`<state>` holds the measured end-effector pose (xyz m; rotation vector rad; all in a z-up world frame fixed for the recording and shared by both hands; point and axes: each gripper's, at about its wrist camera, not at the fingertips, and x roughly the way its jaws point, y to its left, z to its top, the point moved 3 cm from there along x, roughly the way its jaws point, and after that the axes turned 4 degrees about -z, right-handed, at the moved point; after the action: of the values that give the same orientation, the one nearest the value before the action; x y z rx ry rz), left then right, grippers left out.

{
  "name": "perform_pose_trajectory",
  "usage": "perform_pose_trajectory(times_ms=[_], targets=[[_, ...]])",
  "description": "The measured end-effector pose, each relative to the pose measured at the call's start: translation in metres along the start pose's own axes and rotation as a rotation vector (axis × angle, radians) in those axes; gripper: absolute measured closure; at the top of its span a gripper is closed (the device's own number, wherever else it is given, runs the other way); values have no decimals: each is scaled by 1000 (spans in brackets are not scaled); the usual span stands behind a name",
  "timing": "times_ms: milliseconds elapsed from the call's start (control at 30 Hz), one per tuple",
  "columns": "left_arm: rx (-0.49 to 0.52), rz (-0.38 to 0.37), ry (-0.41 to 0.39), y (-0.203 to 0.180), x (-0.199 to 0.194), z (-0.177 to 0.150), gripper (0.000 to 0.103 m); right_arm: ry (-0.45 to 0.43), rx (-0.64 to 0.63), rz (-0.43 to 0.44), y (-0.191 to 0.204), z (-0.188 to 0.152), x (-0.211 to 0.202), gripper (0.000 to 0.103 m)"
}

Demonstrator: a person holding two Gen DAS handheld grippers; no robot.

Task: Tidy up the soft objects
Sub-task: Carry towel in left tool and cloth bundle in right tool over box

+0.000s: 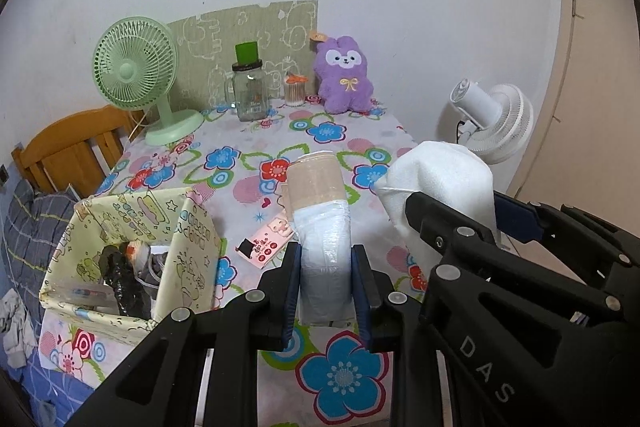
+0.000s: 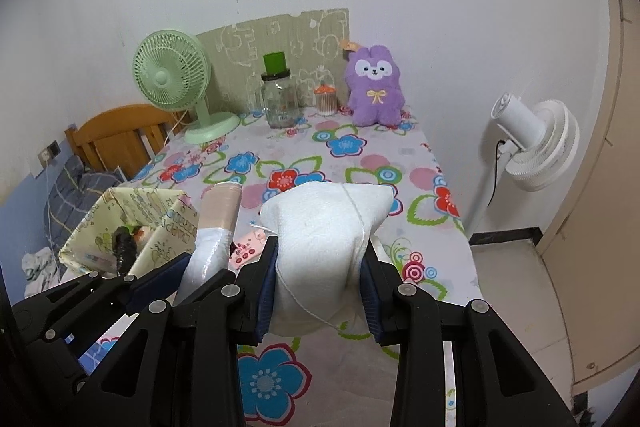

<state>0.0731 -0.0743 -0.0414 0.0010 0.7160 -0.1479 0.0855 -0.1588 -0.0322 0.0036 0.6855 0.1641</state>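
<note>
Above the floral bench (image 1: 280, 147), the left claw (image 1: 326, 291) is pinching a wrapped roll (image 1: 320, 211) while the right claw (image 2: 320, 279) is squeezing a white bundle (image 2: 324, 227); both are hanging beside the box (image 1: 132, 227), not yet stowed.

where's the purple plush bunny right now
The purple plush bunny sits upright at the table's far edge against the wall, right of the cotton swab jar and glass jar in both wrist views, well beyond both grippers.
</note>
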Motion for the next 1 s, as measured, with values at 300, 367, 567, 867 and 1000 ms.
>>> perform_pose_trajectory(times_ms=[300,367,567,867,1000], targets=[[4,-13,-33,8,-20,5,79,-34,-4,-17,13,9,-19,63],[6,-13,-39,12,-23,6,79,-40,-4,-17,17,10,-22,63],[9,-13,-54,23,-31,8,79,-50,-2,-7,28,13,-28,63],[-6,6,-65,46,-40,8,79,-57,-23,21,54,18,-28,63],[-16,17,-70,59,-43,8,79,-59,-33,33,66,21,-25,63]])
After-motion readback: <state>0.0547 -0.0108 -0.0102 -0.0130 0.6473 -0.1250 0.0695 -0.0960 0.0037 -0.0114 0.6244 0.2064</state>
